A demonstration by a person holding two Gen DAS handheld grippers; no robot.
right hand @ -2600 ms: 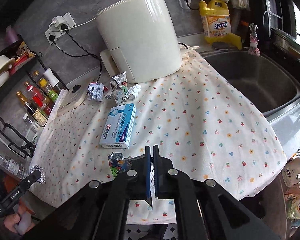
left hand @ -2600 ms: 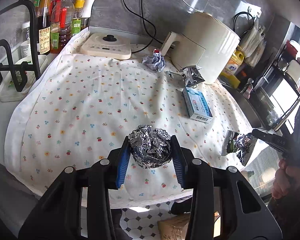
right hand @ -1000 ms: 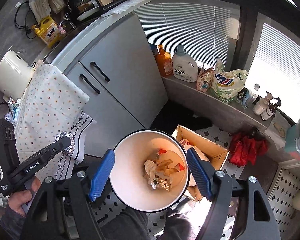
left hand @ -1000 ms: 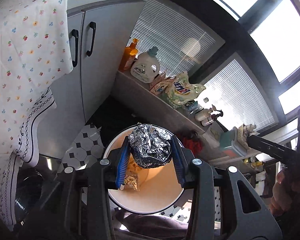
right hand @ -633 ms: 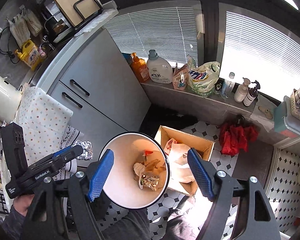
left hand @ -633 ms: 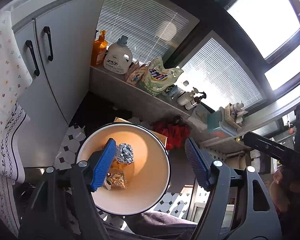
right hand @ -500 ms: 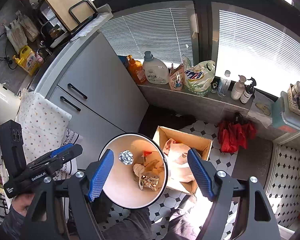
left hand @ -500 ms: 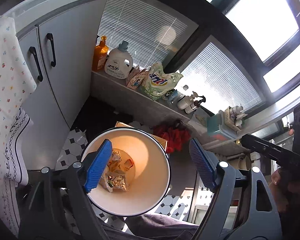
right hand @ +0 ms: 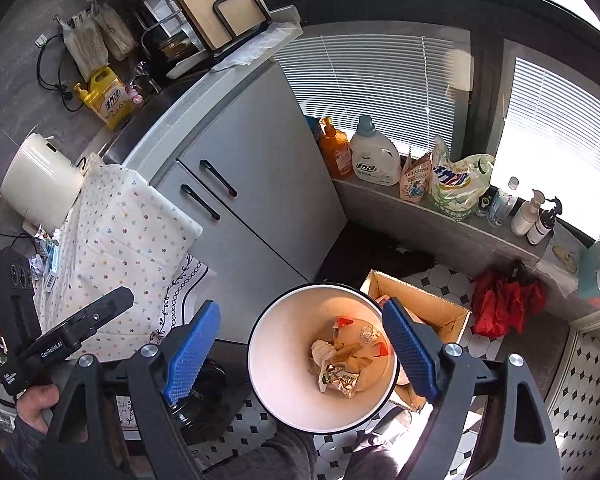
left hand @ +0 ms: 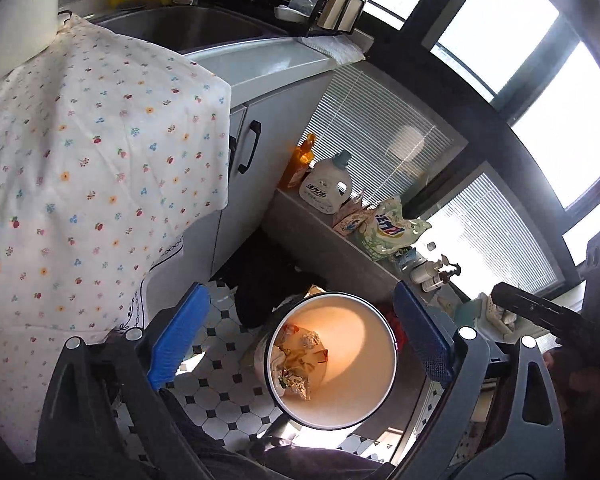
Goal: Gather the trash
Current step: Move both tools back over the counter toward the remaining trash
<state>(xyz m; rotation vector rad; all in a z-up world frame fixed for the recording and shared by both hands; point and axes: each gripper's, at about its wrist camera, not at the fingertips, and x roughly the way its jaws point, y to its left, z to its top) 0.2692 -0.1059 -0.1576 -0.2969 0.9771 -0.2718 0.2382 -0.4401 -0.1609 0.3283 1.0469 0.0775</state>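
step: drop done by the look of it; both grippers above the trash bin (right hand: 300, 400), nothing held
left gripper (left hand: 300, 338): released, jaws wide
right gripper (right hand: 300, 350): released, jaws wide
foil ball (right hand: 369, 334): one, in bin near far rim, on crumpled wrappers (right hand: 340, 372)
counter cloth (right hand: 120, 232): small litter and one blue box (right hand: 51, 264) at its far edge, count unclear
next: likely back to cloth, close on one piece

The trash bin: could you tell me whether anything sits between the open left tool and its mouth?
Nothing visible does. The left tool hangs open above the trash bin, whose mouth is uncovered, with scraps at the bottom.
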